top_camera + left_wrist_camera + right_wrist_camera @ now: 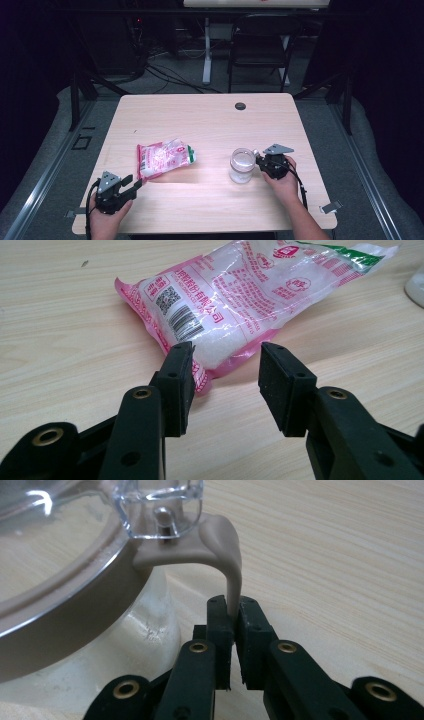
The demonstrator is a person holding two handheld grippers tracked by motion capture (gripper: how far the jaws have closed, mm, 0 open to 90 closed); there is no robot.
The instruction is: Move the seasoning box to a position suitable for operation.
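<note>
Beige jar handle [231, 575] clamped in right gripper [235, 611]; left gripper [225, 367] gapes at pink sugar bag [240, 295], unpinched.

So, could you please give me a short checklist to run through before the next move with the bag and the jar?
1. Right gripper shut on the jar's beige latch tab: ok, the pads pinch it.
2. Jar upright on the table: ok.
3. Jar lid fully closed: cannot tell.
4. Left gripper lined up with the pink bag: ok, its near corner lies at the open jaws.
5. Left gripper's hold on the bag: not ok, one pad is at the bag's edge and the other stands clear.
6. Bag apart from the jar: ok, bare table shows between them in the high view.
</note>
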